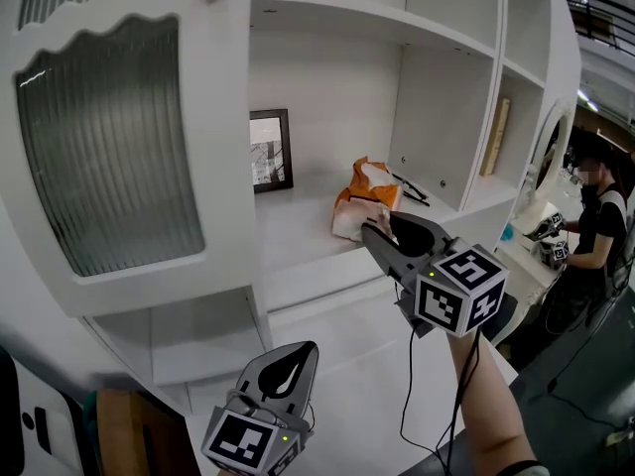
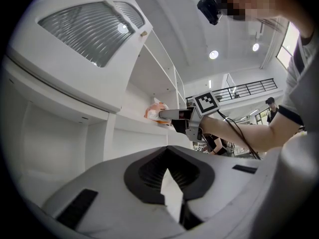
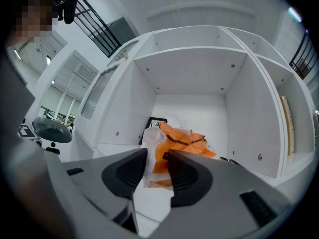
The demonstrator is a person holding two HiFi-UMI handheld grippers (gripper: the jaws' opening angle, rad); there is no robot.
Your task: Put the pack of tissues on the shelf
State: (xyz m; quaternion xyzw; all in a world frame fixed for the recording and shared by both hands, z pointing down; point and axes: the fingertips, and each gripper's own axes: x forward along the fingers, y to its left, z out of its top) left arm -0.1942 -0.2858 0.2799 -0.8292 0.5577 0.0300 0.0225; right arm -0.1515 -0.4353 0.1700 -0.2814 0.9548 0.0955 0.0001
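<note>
The orange-and-white pack of tissues (image 1: pixel 363 198) (image 3: pixel 182 142) lies on the white shelf (image 1: pixel 298 238), in the middle compartment near its front edge. My right gripper (image 1: pixel 377 229) (image 3: pixel 157 157) reaches in from the front, and its jaws close on the pack's white wrapper end. From the left gripper view the pack (image 2: pixel 154 112) shows small, at the tip of the right gripper (image 2: pixel 167 116). Low down in front of the cabinet, my left gripper (image 1: pixel 301 353) (image 2: pixel 168 151) is shut with nothing in it.
A black picture frame (image 1: pixel 270 150) leans on the compartment's back wall. Thin black items (image 1: pixel 410 189) lie at the back right. A ribbed-glass cabinet door (image 1: pixel 99 147) stands at the left. A person (image 1: pixel 598 216) works at a table on the far right.
</note>
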